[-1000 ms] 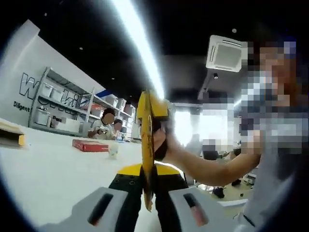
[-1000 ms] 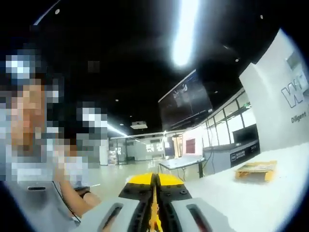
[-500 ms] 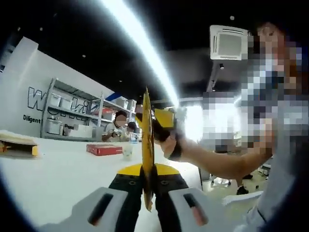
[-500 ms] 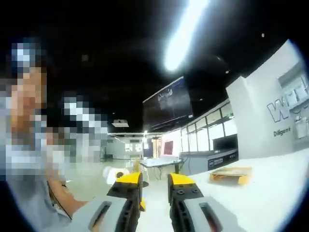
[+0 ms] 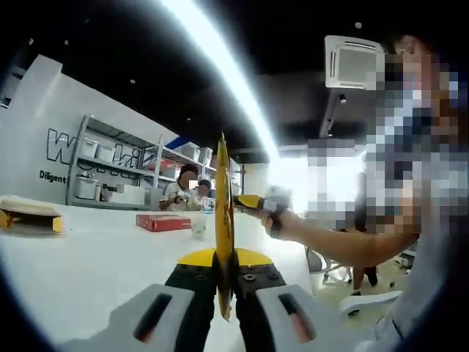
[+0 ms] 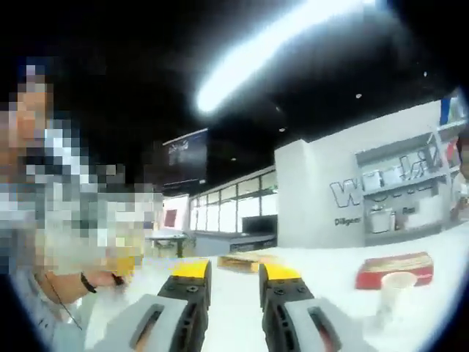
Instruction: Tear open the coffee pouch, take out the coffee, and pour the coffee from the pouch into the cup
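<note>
Yellow flat coffee pouch (image 5: 223,220) stands edge-on, pinched between the closed jaws of the left gripper (image 5: 224,282) above the white table (image 5: 88,257). Beyond it, the right gripper (image 6: 227,277) has its jaws spread apart with nothing between them. Farther off on the table stand a small white paper cup (image 6: 394,287) and, behind it, a flat red box (image 6: 396,267).

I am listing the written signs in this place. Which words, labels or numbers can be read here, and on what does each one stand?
"Diligent": small dark letters on the white wall.
"W...": big outlined letters above it, partly hidden by the shelves; the whole word cannot be read.
Red box: print too blurred.
Yellow pouch: seen edge-on, no text readable.
</note>
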